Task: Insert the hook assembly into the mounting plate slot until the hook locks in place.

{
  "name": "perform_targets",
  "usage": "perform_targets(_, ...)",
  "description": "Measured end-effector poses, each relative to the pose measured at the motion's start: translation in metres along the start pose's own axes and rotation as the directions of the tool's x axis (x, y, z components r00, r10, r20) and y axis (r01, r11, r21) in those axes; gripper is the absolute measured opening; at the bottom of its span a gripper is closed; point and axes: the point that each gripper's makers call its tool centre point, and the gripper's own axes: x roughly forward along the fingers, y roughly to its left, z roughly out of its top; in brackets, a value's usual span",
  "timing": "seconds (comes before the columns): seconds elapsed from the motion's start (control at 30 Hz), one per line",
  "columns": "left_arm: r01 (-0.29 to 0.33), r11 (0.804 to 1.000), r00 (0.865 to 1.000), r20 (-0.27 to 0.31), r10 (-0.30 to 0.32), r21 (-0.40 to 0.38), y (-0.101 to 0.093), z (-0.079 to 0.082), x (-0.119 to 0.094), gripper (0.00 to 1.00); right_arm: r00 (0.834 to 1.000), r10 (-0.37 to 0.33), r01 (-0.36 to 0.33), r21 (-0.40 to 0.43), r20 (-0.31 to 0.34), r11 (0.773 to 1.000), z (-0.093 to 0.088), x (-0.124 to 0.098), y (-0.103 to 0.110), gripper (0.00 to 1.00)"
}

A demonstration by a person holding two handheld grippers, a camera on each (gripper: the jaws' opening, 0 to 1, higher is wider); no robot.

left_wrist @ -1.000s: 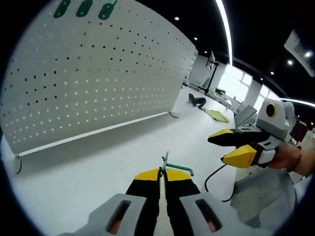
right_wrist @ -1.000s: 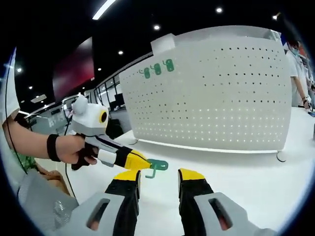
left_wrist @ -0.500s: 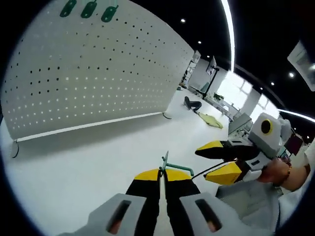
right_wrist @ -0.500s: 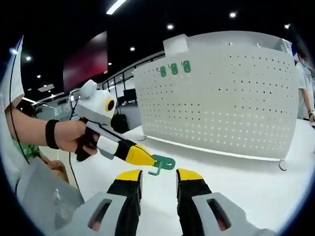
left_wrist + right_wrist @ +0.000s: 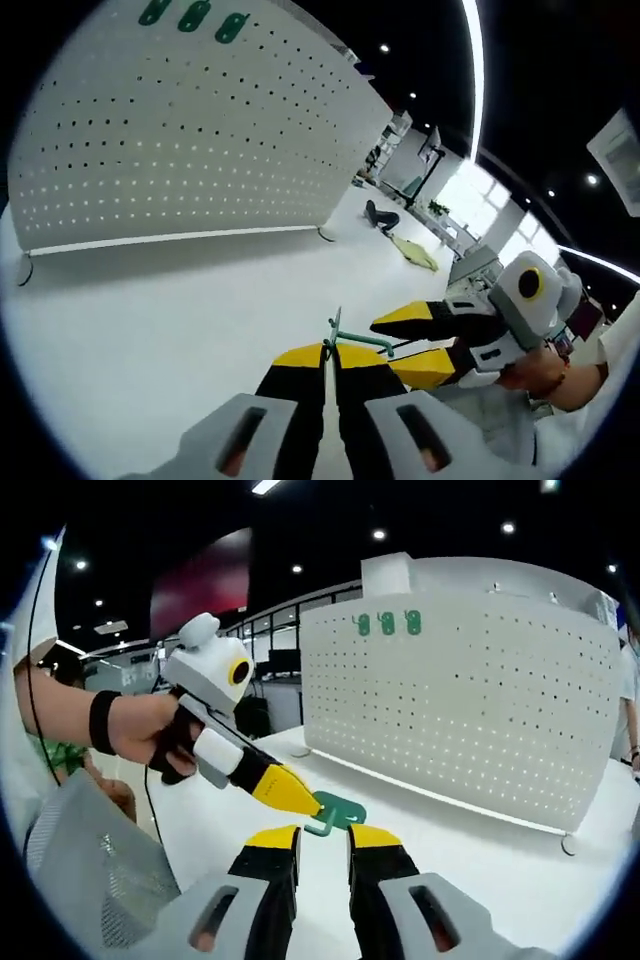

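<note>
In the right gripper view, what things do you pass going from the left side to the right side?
A person's hand → the left tool → the green hook → the white pegboard.

No text, label, brand, number or sign can be read in either view. The perforated white panel (image 5: 480,690) beyond the tool carries 3 green tags (image 5: 385,623) near its top edge, but any marking on them is too small to tell.

L tool (image 5: 330,352) clamped; R tool (image 5: 322,835) jaws apart
</note>
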Motion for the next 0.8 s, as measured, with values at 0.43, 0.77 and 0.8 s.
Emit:
perform_targets(0.43,0.006,1.000,0.999,-0.033,-0.006,0.000,-0.010,-0.004,-0.011,0.03,0.998,0.003,-0.019,-0.264,-0.060,0.964,0.005,0.004,0.016,0.09)
perform_targets(0.77,0.012,1.000,0.995,-0.098,-0.014,-0.022,-0.015,-0.014,-0.014,0.03,0.993,-0.018,-0.037,-0.462,-0.115,0.886,0.000,0.003,0.024,0.07)
perform_targets(0.8,0.012,1.000,0.995,-0.100,-0.014,-0.019,-0.016,-0.014,-0.014,0.03,0.992,-0.021,-0.041,-0.478,-0.123,0.878,-0.001,0.002,0.023,0.07)
